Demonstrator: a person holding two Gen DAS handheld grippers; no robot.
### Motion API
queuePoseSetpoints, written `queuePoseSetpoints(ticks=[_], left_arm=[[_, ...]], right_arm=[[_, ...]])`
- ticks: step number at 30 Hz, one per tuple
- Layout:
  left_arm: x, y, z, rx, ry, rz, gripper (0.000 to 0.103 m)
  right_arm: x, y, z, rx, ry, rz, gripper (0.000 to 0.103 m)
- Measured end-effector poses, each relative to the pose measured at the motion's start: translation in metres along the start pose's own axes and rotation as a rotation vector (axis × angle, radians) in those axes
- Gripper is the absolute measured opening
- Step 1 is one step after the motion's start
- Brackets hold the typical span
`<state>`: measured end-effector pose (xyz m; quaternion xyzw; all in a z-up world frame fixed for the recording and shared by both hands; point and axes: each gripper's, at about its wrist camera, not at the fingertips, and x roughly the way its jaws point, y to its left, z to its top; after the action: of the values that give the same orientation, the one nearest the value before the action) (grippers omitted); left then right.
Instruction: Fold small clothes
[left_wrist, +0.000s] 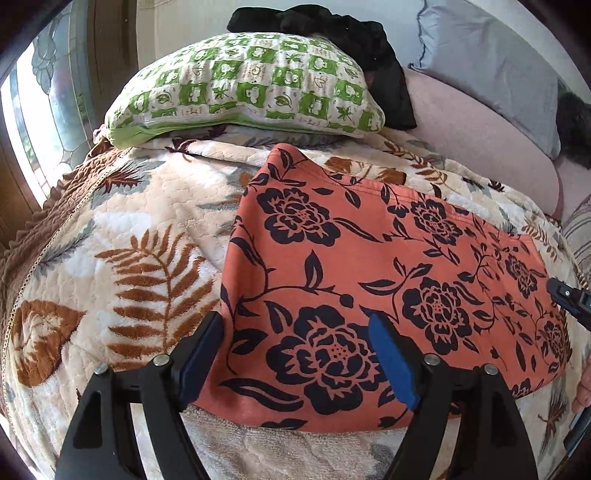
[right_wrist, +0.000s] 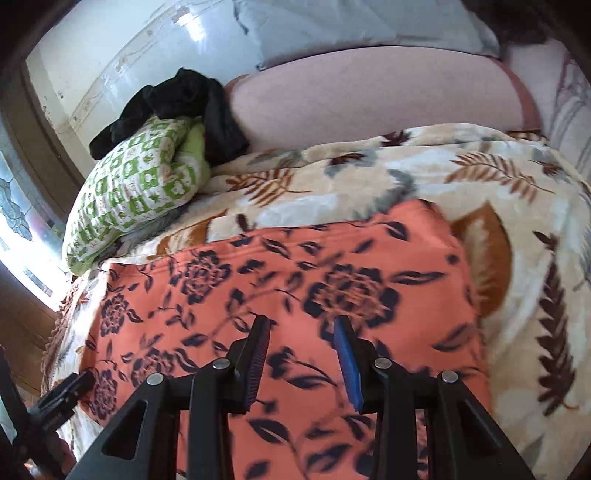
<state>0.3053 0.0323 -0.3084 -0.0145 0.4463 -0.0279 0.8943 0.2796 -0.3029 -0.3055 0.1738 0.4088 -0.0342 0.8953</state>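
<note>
An orange cloth with dark navy flowers (left_wrist: 369, 280) lies flat on a leaf-patterned blanket (left_wrist: 140, 258); it also shows in the right wrist view (right_wrist: 295, 295). My left gripper (left_wrist: 295, 328) is open, its fingers straddling the cloth's near left corner, just above it. My right gripper (right_wrist: 301, 332) is open over the near right part of the cloth, holding nothing. The right gripper's tip shows at the right edge of the left wrist view (left_wrist: 569, 295). The left gripper's tip shows at the lower left of the right wrist view (right_wrist: 66, 391).
A green-and-white patterned pillow (left_wrist: 243, 88) lies at the head of the bed with a black garment (left_wrist: 354, 33) behind it. A pink cushion (left_wrist: 480, 147) and a grey pillow (left_wrist: 495, 62) lie to the right. A window (left_wrist: 44, 110) is at left.
</note>
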Motion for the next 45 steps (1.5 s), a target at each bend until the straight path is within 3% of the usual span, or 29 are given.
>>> queuePoseSetpoints(ticks=[3, 4, 6, 9, 14, 15, 17, 18, 21, 23, 27, 30, 34, 37, 39, 45], left_arm=[[0.024, -0.008, -0.007, 0.058, 0.094, 0.114, 0.086], [0.029, -0.007, -0.009, 0.055, 0.106, 0.115, 0.087], [0.025, -0.003, -0.006, 0.032, 0.083, 0.101, 0.088], [0.019, 0.005, 0.0, -0.016, 0.064, 0.059, 0.088], [0.028, 0.016, 0.003, -0.071, 0.092, 0.083, 0.088], [0.029, 0.019, 0.004, -0.082, 0.094, 0.085, 0.088], [0.027, 0.025, 0.005, -0.112, 0.09, 0.081, 0.087], [0.026, 0.029, 0.005, -0.124, 0.09, 0.084, 0.087], [0.026, 0.038, 0.003, -0.136, 0.102, 0.097, 0.087], [0.026, 0.044, 0.001, -0.145, 0.114, 0.082, 0.088], [0.02, 0.052, -0.004, -0.14, 0.107, 0.088, 0.088], [0.022, 0.057, -0.005, -0.133, 0.116, 0.086, 0.088], [0.026, 0.059, -0.006, -0.129, 0.135, 0.07, 0.088], [0.026, 0.059, -0.004, -0.112, 0.13, 0.068, 0.088], [0.026, 0.06, -0.003, -0.11, 0.132, 0.063, 0.088], [0.022, 0.07, 0.003, -0.157, 0.121, 0.056, 0.088]], right_arm=[[0.004, -0.038, -0.028, 0.046, 0.065, -0.067, 0.04], [0.01, -0.05, -0.037, 0.059, 0.101, -0.068, 0.038], [0.004, -0.054, -0.04, 0.05, 0.051, -0.033, 0.038], [0.006, -0.043, -0.017, 0.046, 0.05, -0.037, 0.04], [0.033, -0.035, 0.038, 0.082, -0.023, -0.117, 0.04], [0.048, -0.04, 0.046, 0.096, 0.002, -0.132, 0.041], [0.092, -0.054, 0.053, 0.119, 0.147, -0.169, 0.043], [0.097, -0.054, 0.055, 0.115, 0.144, -0.175, 0.045], [0.087, -0.026, 0.068, 0.077, 0.117, -0.2, 0.047], [0.082, 0.011, 0.071, 0.021, 0.086, -0.102, 0.047], [0.089, 0.12, 0.066, -0.155, 0.103, 0.132, 0.047], [0.105, 0.202, 0.056, -0.245, 0.145, 0.275, 0.039], [0.144, 0.281, 0.045, -0.307, 0.206, 0.312, 0.037], [0.187, 0.304, 0.038, -0.294, 0.261, 0.268, 0.038], [0.205, 0.306, 0.033, -0.307, 0.247, 0.244, 0.038], [0.167, 0.273, 0.037, -0.239, 0.217, 0.315, 0.037]])
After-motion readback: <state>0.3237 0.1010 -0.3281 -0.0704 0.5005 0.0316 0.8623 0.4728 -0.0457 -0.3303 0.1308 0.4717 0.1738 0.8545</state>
